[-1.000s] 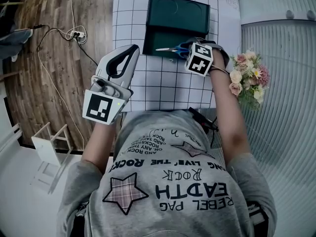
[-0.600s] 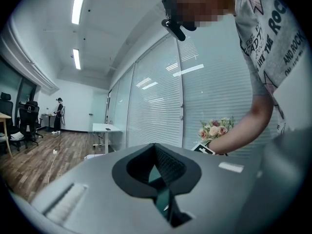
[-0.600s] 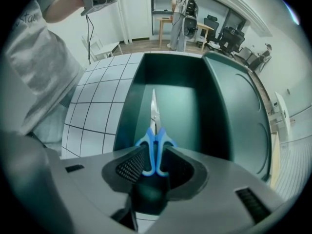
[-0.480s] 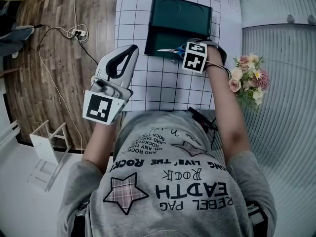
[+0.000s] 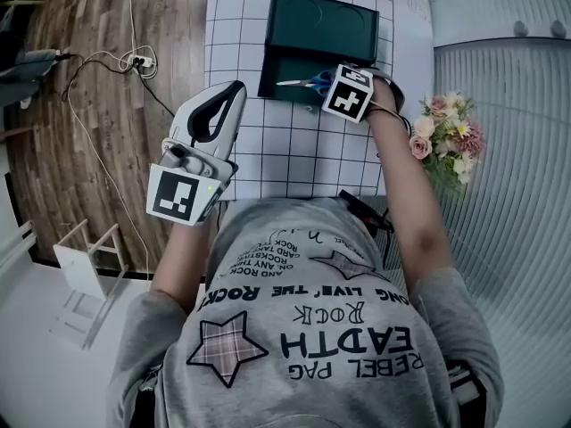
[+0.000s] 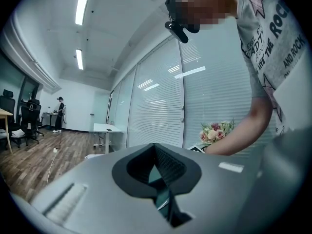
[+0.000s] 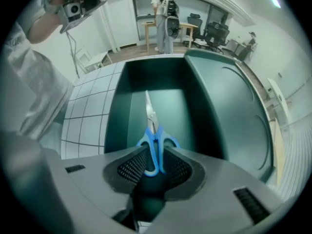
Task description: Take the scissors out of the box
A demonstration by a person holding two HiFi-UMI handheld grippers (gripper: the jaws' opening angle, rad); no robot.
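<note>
The scissors [image 5: 300, 82], blue-handled, lie in the base of the open dark green box [image 5: 284, 68], with the blades pointing left in the head view. My right gripper [image 5: 332, 84] points steeply down over the handles, its marker cube hiding the tips. In the right gripper view the scissors [image 7: 152, 130] have one blue handle loop between the jaws of the right gripper [image 7: 153, 167]. These jaws have just been closing and I see no firm press on the handle. My left gripper [image 5: 239, 87] hovers left of the box over the mat, shut and empty. In its own view the left gripper [image 6: 157, 172] shows only the room.
The box sits on a white grid mat [image 5: 294, 154], its raised lid [image 5: 323, 23] on the far side. A flower bunch [image 5: 444, 136] stands at the right of the mat. Cables and a power strip [image 5: 136, 61] lie on the wood floor at the left.
The right gripper's marker cube has shifted slightly up the picture, further over the box and the scissors' handles. The left gripper and the scissors have stayed where they were.
</note>
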